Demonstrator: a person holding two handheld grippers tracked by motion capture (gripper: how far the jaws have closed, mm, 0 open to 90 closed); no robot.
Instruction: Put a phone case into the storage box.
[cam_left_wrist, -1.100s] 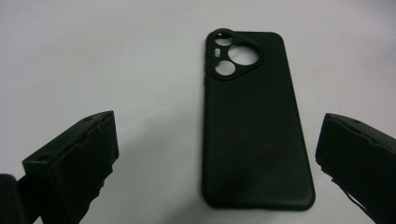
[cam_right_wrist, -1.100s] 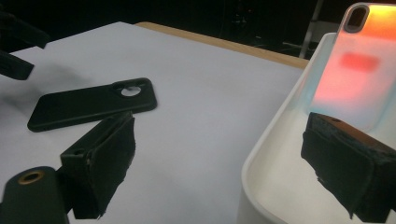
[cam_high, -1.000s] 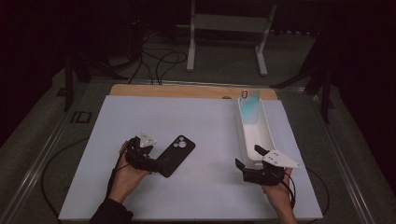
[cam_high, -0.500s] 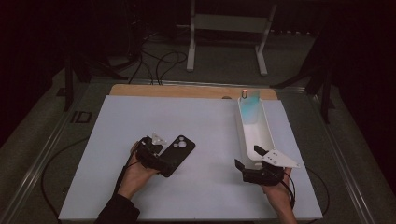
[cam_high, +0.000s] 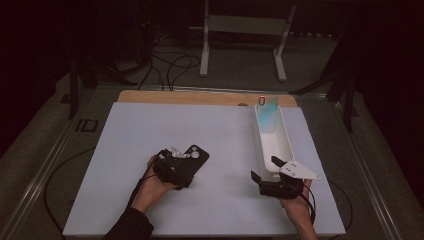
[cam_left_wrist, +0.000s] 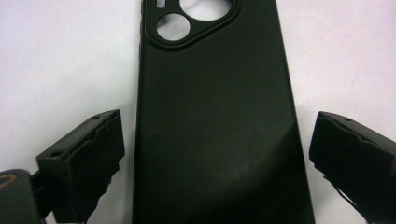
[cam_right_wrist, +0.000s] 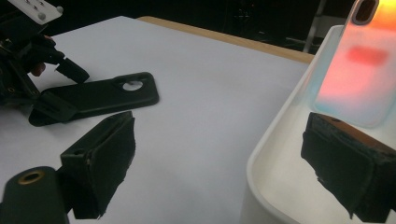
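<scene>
On the white counter (cam_high: 125, 150), the left gripper (cam_left_wrist: 210, 154) straddles a black phone case (cam_left_wrist: 215, 116) lying flat, its fingers (cam_left_wrist: 84, 158) spread wide on either side, not visibly touching it. The right gripper (cam_right_wrist: 219, 163) waits well apart at the near end of a white tray (cam_high: 285, 145), fingers (cam_right_wrist: 100, 163) likewise spread, holding nothing. A translucent phone case (cam_right_wrist: 359, 70) leans in the tray's far end.

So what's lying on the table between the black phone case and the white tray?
Nothing: between the black phone case and the white tray the high view shows bare white table.
</scene>
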